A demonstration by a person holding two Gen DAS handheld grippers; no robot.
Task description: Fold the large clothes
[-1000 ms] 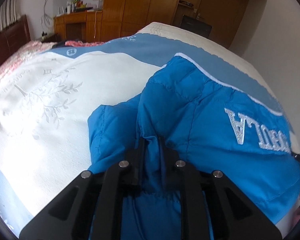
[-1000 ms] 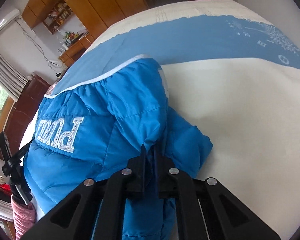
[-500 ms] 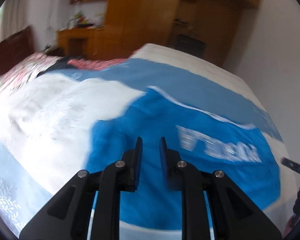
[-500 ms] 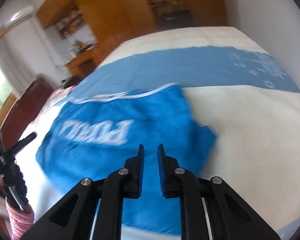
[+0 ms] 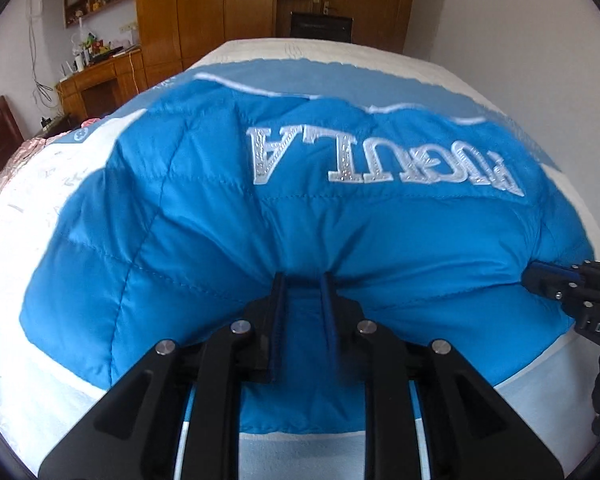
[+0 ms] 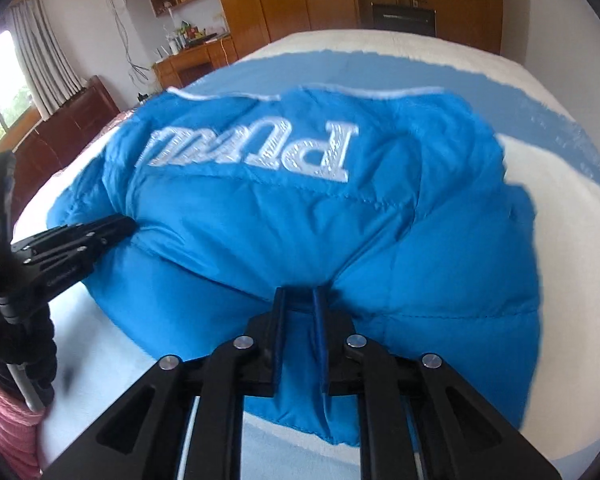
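Two grippers working over blue-and-white bed, wooden wardrobes lining far wall, blue jacket lying at bed's near edge, left gripper and right gripper each pinching its near hem, jaws narrow.

Bright daylight from the window, fisheye-warped edges, slight blur

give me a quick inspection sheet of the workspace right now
surface: bed, white and blue bedspread
job's things: blue puffer jacket lying on the bed, white lettering up
clutter: nothing seen on the bed near the jacket
grippers: left gripper and right gripper, each with the jacket's near edge between its fingers
cables: wires hanging on the far wall
surroundings: wooden wardrobe, desk, curtains
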